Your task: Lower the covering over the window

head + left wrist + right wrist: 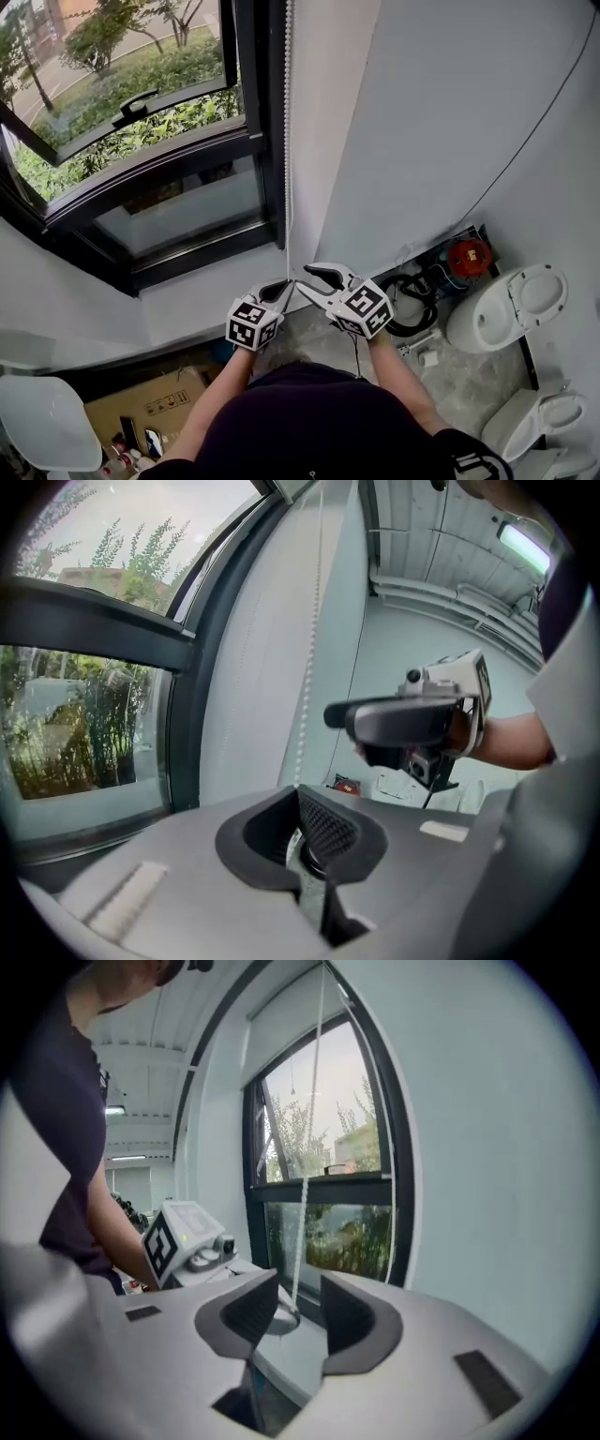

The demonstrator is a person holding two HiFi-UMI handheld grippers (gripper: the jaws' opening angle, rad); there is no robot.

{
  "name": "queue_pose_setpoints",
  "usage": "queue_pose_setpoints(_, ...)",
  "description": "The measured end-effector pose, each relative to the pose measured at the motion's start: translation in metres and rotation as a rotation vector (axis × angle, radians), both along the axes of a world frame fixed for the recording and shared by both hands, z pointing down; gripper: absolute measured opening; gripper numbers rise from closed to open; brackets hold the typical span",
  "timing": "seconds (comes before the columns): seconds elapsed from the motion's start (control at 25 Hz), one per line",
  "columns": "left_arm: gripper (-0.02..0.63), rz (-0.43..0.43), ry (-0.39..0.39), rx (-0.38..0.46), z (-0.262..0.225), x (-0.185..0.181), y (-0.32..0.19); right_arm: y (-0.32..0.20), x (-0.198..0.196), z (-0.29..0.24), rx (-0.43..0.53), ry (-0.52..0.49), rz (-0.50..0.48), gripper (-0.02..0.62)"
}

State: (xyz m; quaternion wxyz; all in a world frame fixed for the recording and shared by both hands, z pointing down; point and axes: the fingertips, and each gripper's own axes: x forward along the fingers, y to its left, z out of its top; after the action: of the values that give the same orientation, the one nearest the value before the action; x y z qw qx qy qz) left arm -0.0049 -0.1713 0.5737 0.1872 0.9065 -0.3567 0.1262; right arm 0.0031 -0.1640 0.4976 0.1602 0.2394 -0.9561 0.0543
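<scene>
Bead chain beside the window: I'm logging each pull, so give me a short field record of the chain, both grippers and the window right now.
bead chain: hangs straight down by the window's right edge
left gripper: shut on the bead chain
right gripper: jaws apart, chain passing between them, pads not pressing on it
gripper positions: side by side at the chain's lower part
window: glass uncovered in the head view

Daylight floods in through the window (141, 141), while both gripper views curve heavily and darken at their round edges.
</scene>
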Motion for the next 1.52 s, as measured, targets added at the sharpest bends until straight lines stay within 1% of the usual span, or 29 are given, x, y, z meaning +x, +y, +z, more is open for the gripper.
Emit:
queue_pose_setpoints(0.12, 0.011, 0.005, 0.002, 0.001, 0.000, 0.002, 0.001, -0.006, -0.012, -0.044, 0.109, -0.025, 0.009, 0.132)
queue_pose_setpoints(0.2, 0.011, 0.003, 0.007, 0.001, -0.001, 0.003, 0.001, -0.009, -0.019, -0.067, 0.159, -0.037, 0.013, 0.100)
queue_pose_setpoints(0.24, 0.011, 0.002, 0.008, 0.002, 0.000, 0.003, 0.001, -0.010, -0.022, -0.076, 0.173, -0.047, 0.013, 0.095)
queue_pose_setpoints(0.36, 0.011, -0.003, 0.003, 0.003, 0.001, 0.001, 0.002, -0.016, -0.027, -0.098, 0.187, -0.096, 0.030, 0.091)
queue_pose_setpoints(0.56, 0.011, -0.003, 0.001, 0.004, 0.003, 0.000, 0.003, -0.028, -0.026, -0.129, 0.190, -0.218, 0.078, 0.086)
queue_pose_setpoints(0.64, 0.011, 0.000, 0.003, 0.005, 0.002, 0.001, 0.004, -0.032, -0.028, -0.140, 0.203, -0.241, 0.087, 0.077)
queue_pose_setpoints(0.72, 0.011, 0.004, 0.003, 0.009, 0.001, 0.003, 0.004, -0.035, -0.029, -0.145, 0.213, -0.234, 0.095, 0.053)
queue_pose_setpoints(0.76, 0.011, 0.007, 0.000, 0.012, 0.001, 0.004, 0.004, -0.036, -0.029, -0.146, 0.212, -0.227, 0.099, 0.025)
queue_pose_setpoints(0.88, 0.011, 0.015, -0.001, -0.003, 0.006, 0.005, 0.008, -0.034, -0.031, -0.141, 0.184, -0.223, 0.095, 0.014)
queue_pose_setpoints(1.04, 0.011, 0.005, 0.022, -0.089, 0.028, -0.001, 0.015, -0.030, -0.031, -0.118, 0.136, -0.216, 0.091, 0.014)
queue_pose_setpoints(1.16, 0.011, 0.013, -0.019, -0.135, 0.050, -0.006, 0.022, -0.031, -0.029, -0.097, 0.098, -0.201, 0.109, 0.012)
queue_pose_setpoints(1.28, 0.011, 0.034, -0.058, -0.163, 0.066, -0.005, 0.029, -0.030, -0.031, -0.080, 0.081, -0.173, 0.112, 0.012)
queue_pose_setpoints(1.44, 0.012, 0.054, -0.086, -0.207, 0.081, -0.002, 0.033, -0.032, -0.034, -0.061, 0.082, -0.114, 0.124, 0.012)
queue_pose_setpoints(1.52, 0.012, 0.062, -0.098, -0.234, 0.088, 0.000, 0.037, -0.032, -0.034, -0.050, 0.067, -0.096, 0.127, 0.012)
